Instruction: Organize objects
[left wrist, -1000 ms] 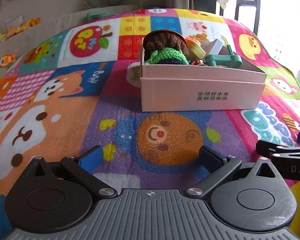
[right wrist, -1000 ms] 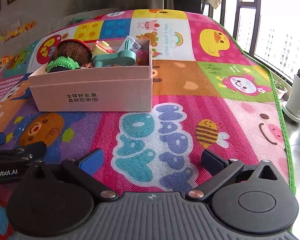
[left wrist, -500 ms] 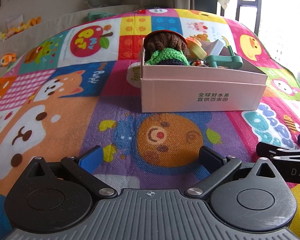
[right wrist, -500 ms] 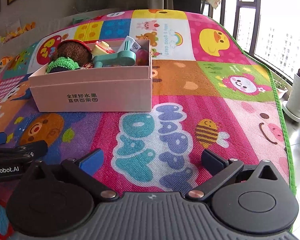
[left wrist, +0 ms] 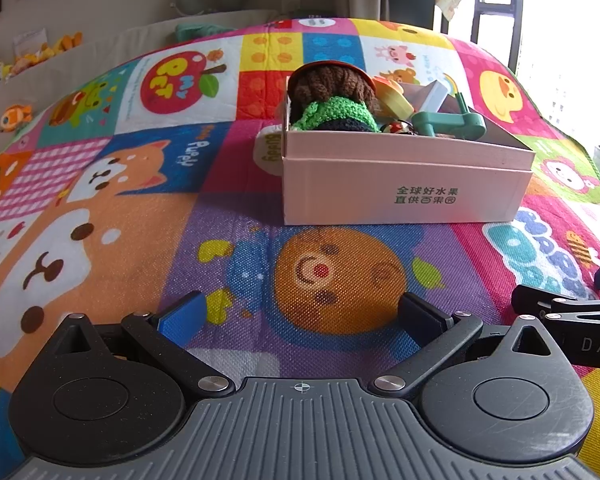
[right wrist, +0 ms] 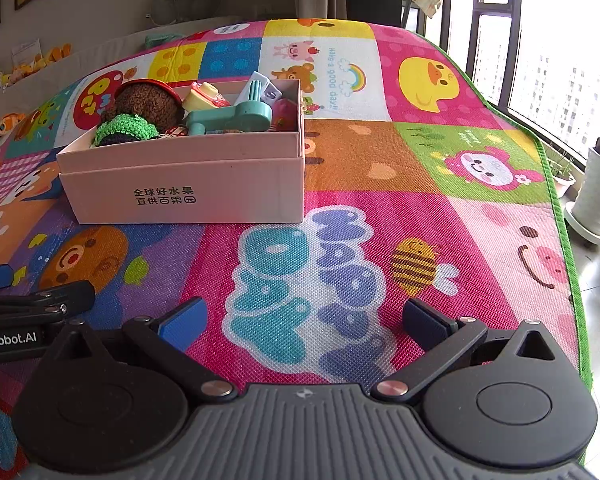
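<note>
Judging by how things lie, the sorting looks nearly or wholly finished: no loose toy shows anywhere on the play mat (left wrist: pixel 112 216), and everything visible sits inside the pink box (left wrist: pixel 404 196).

In the left wrist view, the left gripper (left wrist: pixel 302 318) hangs low at the bottom centre of the frame, its claw spread wide and empty above the bear print. The box stands right of centre in the upper half, well apart from the fingers. At its left end a brown knitted doll (left wrist: pixel 332 84) with a green knitted collar (left wrist: pixel 336 114) rises above the rim; further right lie a yellow toy (left wrist: pixel 396 98) and a teal plastic toy (left wrist: pixel 450 122), both poking over the wall. The heap looks crowded and uneven.

In the right wrist view, the box sits in the upper left of the frame, and the right gripper (right wrist: pixel 304 320) at the bottom centre is likewise spread and holds nothing.

If anything remains, the next move calls for finding it outside these views, or for settling the tall doll lower so nothing tips out.
</note>
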Available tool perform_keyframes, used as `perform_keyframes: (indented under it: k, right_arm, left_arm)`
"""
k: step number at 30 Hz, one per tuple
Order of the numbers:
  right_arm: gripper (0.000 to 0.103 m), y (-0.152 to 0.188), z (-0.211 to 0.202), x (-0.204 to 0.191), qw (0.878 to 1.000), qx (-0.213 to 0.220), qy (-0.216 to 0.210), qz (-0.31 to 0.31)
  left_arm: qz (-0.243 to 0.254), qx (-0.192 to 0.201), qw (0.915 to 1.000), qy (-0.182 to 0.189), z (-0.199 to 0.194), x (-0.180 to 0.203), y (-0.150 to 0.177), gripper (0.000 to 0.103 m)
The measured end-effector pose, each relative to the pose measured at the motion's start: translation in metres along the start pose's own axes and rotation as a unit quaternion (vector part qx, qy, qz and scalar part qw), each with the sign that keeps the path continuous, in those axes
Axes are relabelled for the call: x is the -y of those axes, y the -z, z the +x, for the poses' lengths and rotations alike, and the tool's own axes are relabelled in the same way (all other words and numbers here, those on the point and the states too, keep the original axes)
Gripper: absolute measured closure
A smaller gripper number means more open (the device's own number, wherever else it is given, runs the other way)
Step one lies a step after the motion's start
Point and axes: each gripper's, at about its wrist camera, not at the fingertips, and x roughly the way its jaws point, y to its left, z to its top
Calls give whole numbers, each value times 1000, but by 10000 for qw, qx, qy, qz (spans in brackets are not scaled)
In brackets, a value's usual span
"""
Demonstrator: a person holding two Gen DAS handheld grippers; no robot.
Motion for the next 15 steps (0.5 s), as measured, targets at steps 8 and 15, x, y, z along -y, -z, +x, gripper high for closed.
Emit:
perform_keyframes:
  k: [8, 15]
  right_arm:
    - [0, 0, 0, 0, 10000, 1, -2, 1]
    - [0, 0, 0, -2, 10000, 1, -2, 1]
  left_arm:
    - [4, 0, 10000, -3, 0, 0, 0, 0]
    - [-5, 3, 10000, 3, -1, -1, 0, 0]
